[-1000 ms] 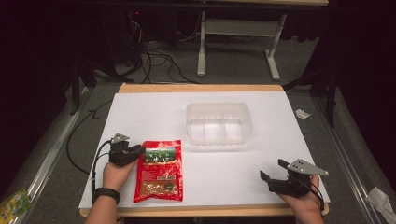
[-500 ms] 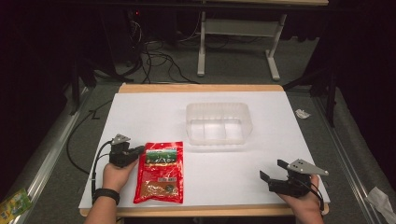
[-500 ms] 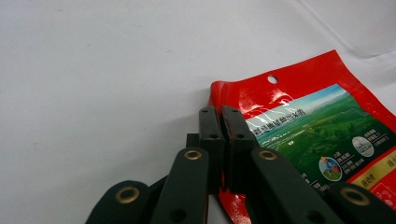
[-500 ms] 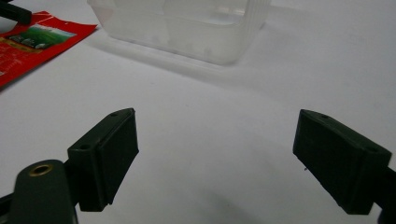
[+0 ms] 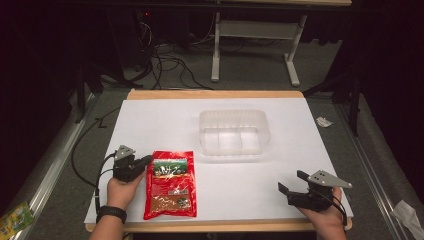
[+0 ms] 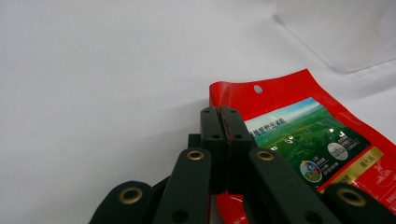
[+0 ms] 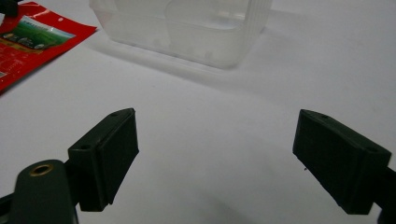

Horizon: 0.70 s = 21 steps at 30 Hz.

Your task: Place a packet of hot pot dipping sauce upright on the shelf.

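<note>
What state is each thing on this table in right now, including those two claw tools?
Left gripper: shut, pinching the top corner edge of the red pouch.
Right gripper: open, holding nothing, over bare table.
Red pouch: lying flat, looks sealed.
Clear plastic tub: upright, no lid, empty.
Table: covered by a white sheet.

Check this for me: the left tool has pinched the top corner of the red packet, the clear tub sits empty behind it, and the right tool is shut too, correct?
Not quite. The right tool is open, its jaws wide apart over bare table, as the right gripper view shows. The rest holds: the left tool is shut on the red packet at its top corner, and the clear tub sits empty behind it.
</note>
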Each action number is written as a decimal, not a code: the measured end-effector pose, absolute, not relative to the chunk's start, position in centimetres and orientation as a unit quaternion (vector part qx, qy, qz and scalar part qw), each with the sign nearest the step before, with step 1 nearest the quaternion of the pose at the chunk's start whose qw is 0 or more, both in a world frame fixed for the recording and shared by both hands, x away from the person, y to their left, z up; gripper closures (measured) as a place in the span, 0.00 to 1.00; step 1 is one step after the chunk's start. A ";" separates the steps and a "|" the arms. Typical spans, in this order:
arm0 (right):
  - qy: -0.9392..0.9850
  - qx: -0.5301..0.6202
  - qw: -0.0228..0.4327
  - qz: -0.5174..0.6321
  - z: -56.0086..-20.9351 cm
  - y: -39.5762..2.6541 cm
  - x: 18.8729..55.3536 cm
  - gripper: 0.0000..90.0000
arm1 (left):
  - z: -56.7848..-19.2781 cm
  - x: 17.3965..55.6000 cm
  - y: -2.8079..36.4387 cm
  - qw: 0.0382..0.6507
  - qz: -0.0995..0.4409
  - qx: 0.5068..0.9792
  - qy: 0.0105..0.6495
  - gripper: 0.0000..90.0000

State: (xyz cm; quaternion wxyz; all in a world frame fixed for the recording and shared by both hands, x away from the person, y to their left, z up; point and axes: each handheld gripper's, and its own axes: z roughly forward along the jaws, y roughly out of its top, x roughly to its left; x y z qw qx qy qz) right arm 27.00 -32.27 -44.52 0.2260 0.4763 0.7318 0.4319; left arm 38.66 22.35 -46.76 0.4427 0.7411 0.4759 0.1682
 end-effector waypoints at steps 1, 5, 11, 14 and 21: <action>0.731 0.476 0.224 0.434 -44.5 -32.2 27.0 0.16 | -46.4 38.2 22.5 0.449 0.176 0.736 0.475 1.00; 0.731 0.473 0.221 0.440 -44.4 -31.8 26.9 0.16 | -45.8 37.7 22.6 0.460 0.184 0.731 0.470 1.00; 0.737 0.465 0.215 0.441 -44.3 -30.7 26.7 0.15 | -44.5 36.5 22.5 0.474 0.211 0.722 0.457 1.00; 0.741 0.456 0.212 0.445 -44.2 -29.9 26.8 0.14 | -43.9 36.0 22.4 0.485 0.219 0.716 0.453 1.00; 0.746 0.440 0.182 0.465 -43.7 -26.8 27.0 0.14 | -42.8 34.5 22.5 0.504 0.240 0.702 0.442 1.00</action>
